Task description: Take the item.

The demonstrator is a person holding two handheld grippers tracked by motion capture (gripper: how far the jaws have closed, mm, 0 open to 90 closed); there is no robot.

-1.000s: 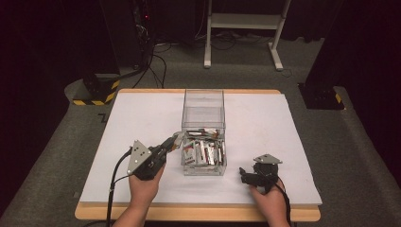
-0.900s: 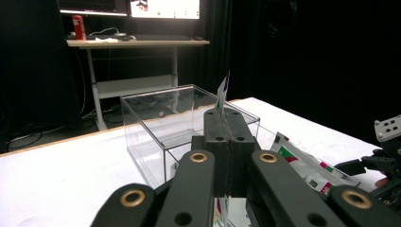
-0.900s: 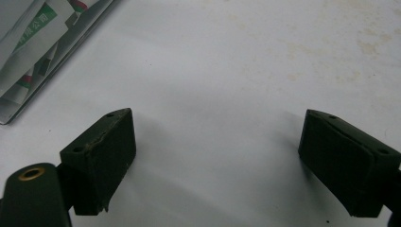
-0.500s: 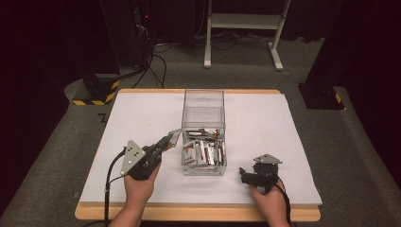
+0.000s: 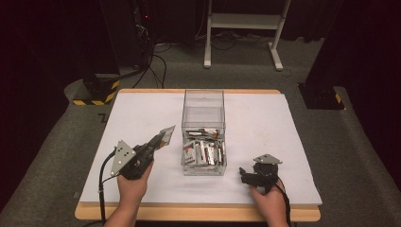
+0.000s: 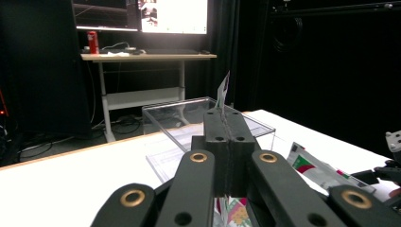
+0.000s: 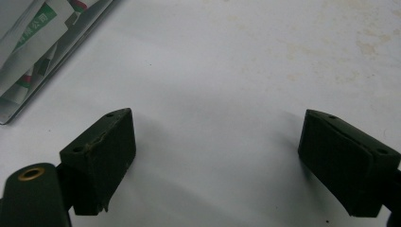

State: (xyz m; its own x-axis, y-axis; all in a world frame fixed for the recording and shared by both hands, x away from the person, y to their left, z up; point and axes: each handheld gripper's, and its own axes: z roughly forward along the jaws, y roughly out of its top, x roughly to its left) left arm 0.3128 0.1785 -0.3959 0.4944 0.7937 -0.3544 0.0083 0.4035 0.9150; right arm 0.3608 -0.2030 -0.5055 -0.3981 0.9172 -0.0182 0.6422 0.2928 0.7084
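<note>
The left tongs [image 5: 158,141] pinch a sachet [image 5: 166,135] at one edge, jaws pressed together on it, and hold it above the desk [image 5: 137,113], just left of the clear box [image 5: 204,135]. In the left gripper view the sachet [image 6: 223,90] stands upright above the closed jaws. More sachets [image 5: 204,150] lie in the box's near end. The right tongs [image 7: 217,161] rest open on the bare desk right of the box, nothing between the jaws.
</note>
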